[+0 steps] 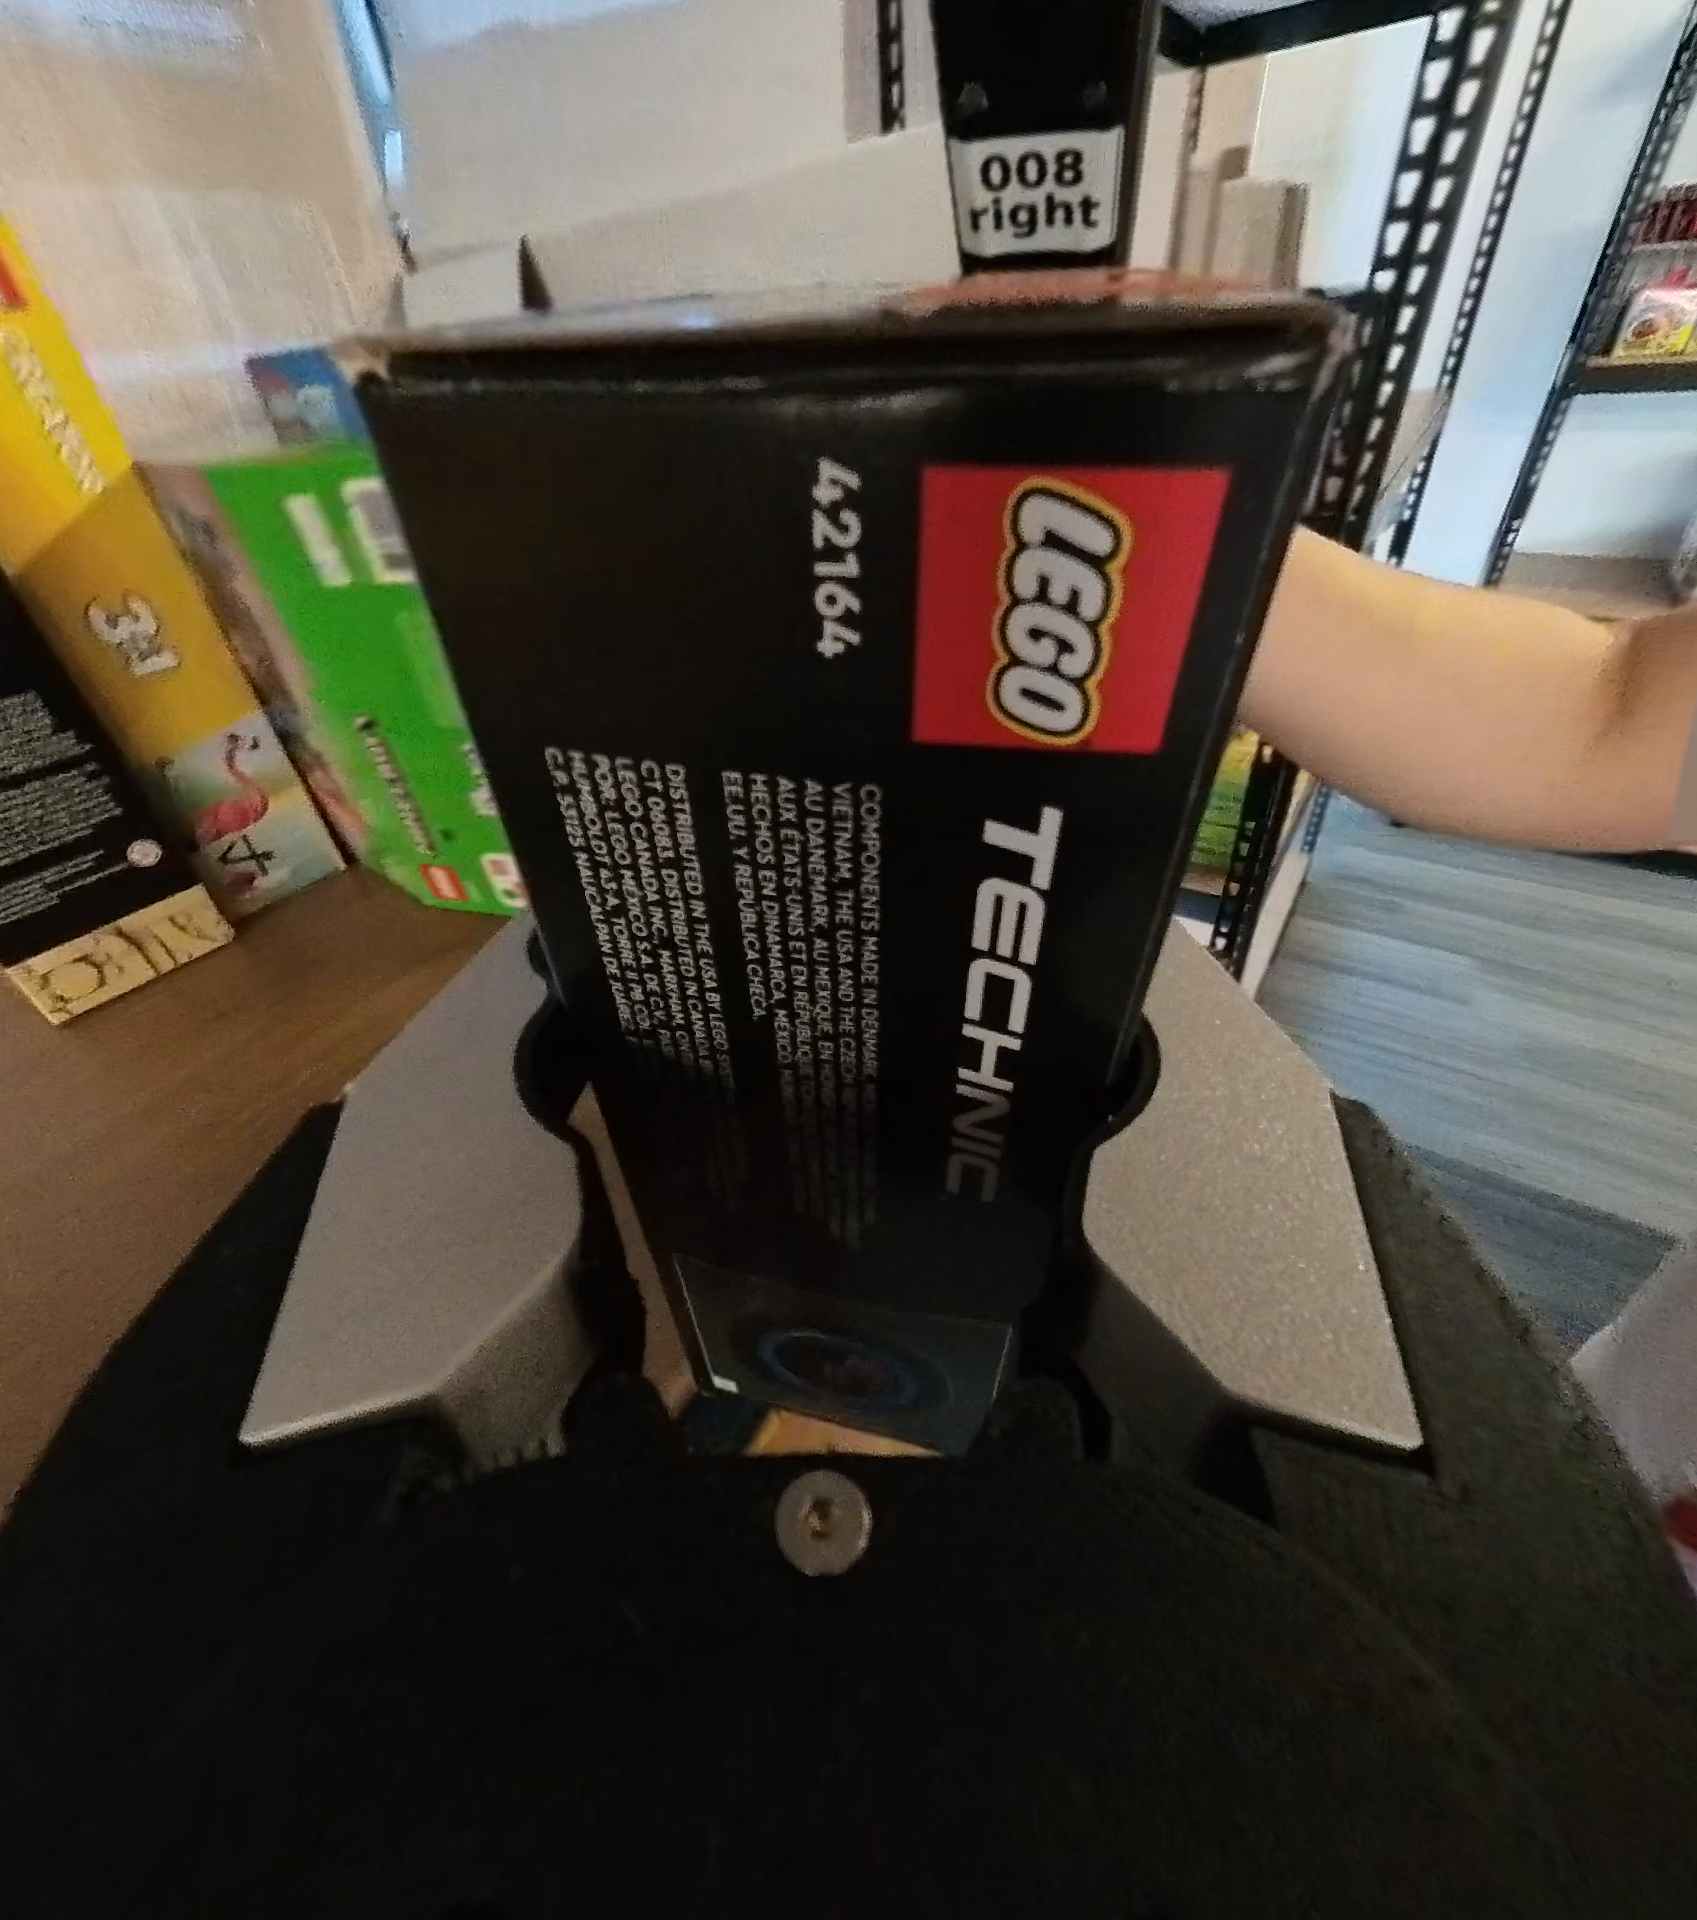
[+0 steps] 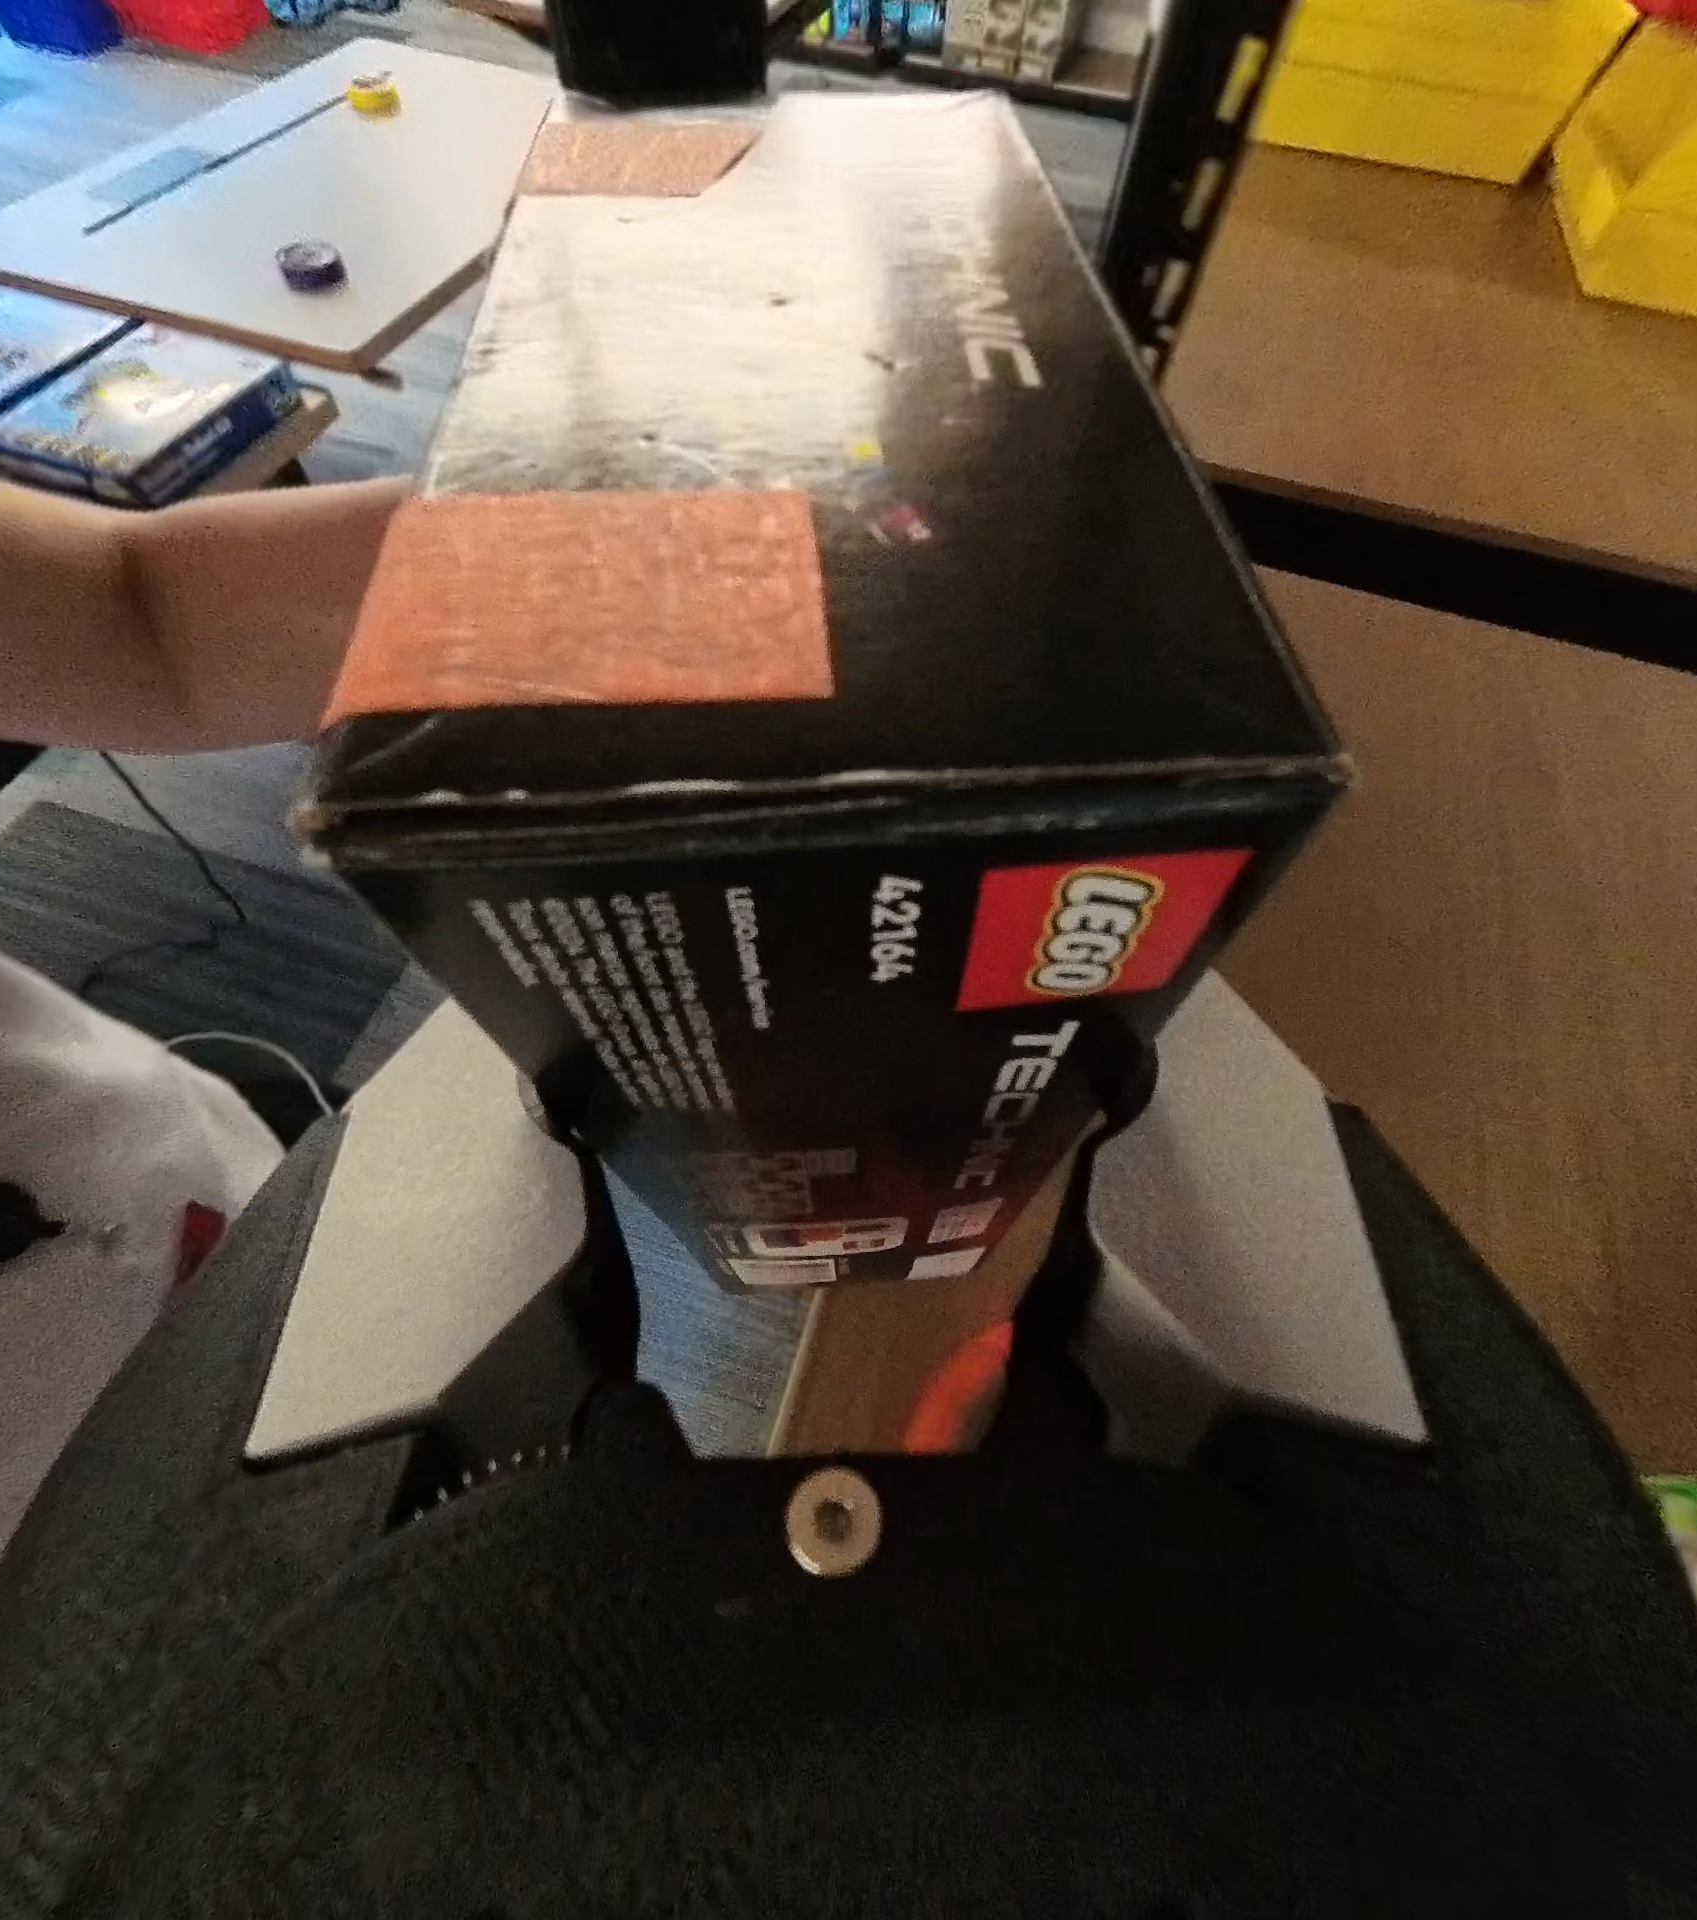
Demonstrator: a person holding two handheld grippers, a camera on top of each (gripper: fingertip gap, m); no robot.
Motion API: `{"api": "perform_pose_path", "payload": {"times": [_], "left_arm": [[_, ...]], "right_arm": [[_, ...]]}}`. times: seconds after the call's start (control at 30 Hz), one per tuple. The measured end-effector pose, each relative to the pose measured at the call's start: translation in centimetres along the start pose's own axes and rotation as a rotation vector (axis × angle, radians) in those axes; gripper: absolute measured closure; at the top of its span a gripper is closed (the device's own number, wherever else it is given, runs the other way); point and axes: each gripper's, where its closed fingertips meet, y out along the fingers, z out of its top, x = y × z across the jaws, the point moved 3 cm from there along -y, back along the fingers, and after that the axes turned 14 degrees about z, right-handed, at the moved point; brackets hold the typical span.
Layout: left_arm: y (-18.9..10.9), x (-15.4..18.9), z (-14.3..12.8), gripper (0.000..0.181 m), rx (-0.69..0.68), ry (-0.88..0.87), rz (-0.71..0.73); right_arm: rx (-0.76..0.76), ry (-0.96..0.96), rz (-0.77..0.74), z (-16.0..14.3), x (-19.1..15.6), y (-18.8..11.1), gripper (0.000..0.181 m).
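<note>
1. The left gripper [image 1: 839,1049] pinches one short end of a long black box [image 1: 823,665], which fills the centre of the left wrist view; both fingers press against the box's sides.
2. The right gripper [image 2: 839,1101] clamps the opposite short end of the same box [image 2: 771,416], its fingers tight on the sides, at the centre of the right wrist view.
3. The box is off the table, carried between the two grippers; brown tape patches [image 2: 595,603] sit on its top face.
4. At the left of the left wrist view, a yellow box [image 1: 65,520] and a green box [image 1: 356,665] stand leaning on a brown table [image 1: 96,1122].
5. A bare forearm [image 1: 1467,696] reaches in from the right there, with black metal shelving [image 1: 1395,312] behind.
6. In the right wrist view, yellow bins [image 2: 1550,135] occupy the upper right and a white board [image 2: 231,218] with tape rolls the upper left.
</note>
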Motion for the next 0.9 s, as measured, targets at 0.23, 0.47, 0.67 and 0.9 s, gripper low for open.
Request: {"api": "perform_pose_path", "payload": {"times": [0.23, 0.47, 0.67, 0.9], "left_arm": [[-6.9, 16.2, -7.2, 0.08, -0.059, 0.058, 0.029], [-8.2, 27.2, -26.7, 0.082, -0.205, -0.235, -0.049], [-4.0, 30.2, -35.2, 0.081, -0.322, -0.22, -0.074], [9.0, 27.6, -41.1, 0.081, -0.231, -0.195, 0.0]], "right_arm": [[-0.054, -0.007, 0.015, -8.7, -16.4, 6.6, 0.082], [0.183, 0.313, 0.137, -27.8, -24.6, 16.5, 0.082], [0.181, 0.327, 0.151, -37.7, -24.6, 16.4, 0.081], [0.15, 0.249, 0.158, -48.2, -16.4, 9.5, 0.081]]}}
